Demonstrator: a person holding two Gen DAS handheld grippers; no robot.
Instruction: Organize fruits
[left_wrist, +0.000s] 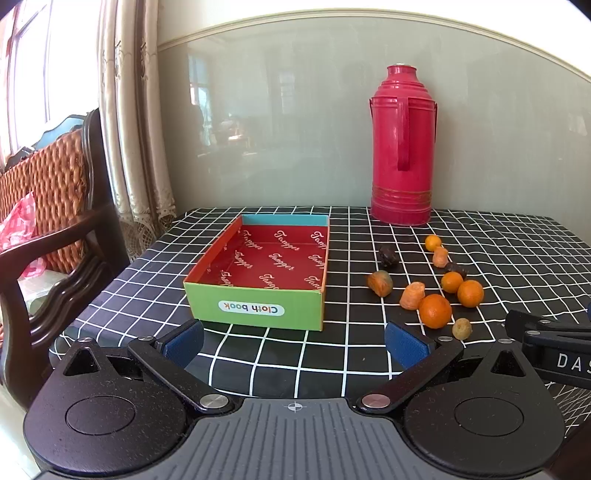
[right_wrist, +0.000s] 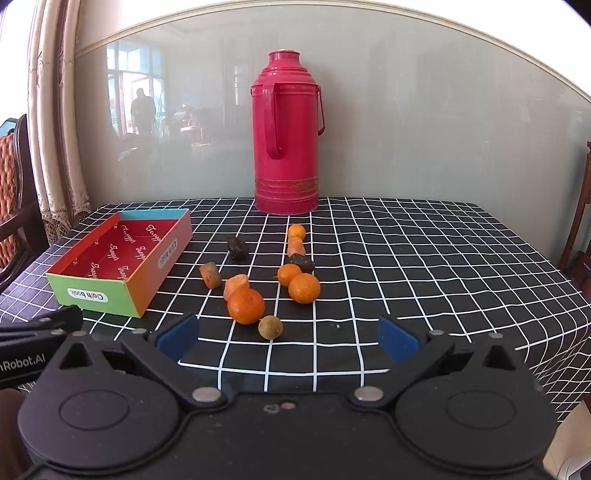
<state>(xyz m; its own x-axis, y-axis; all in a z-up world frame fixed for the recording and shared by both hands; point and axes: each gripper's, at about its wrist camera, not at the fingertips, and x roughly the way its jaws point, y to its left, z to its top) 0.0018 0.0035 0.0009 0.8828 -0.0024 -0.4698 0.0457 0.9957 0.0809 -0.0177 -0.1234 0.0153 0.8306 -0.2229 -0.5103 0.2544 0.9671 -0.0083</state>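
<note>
Two grippers spread wide, holding nothing: left gripper (left_wrist: 293, 341) near the open box (left_wrist: 258, 273), right gripper (right_wrist: 286, 338) just short of the small brown fruit (right_wrist: 270, 327). Beyond, oranges (right_wrist: 246, 305) and scattered fruit pieces (right_wrist: 236, 286) right of the box; far back, red thermos (right_wrist: 286, 133) on checked tablecloth (right_wrist: 424, 258).

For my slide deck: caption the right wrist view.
Open right gripper faces scattered fruits beside an empty box and red thermos.

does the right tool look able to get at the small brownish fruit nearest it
Probably yes. The right tool is open, and the brownish fruit lies just ahead of its fingers on bare cloth. Only the big orange sits close by, beside it, not in front.
</note>
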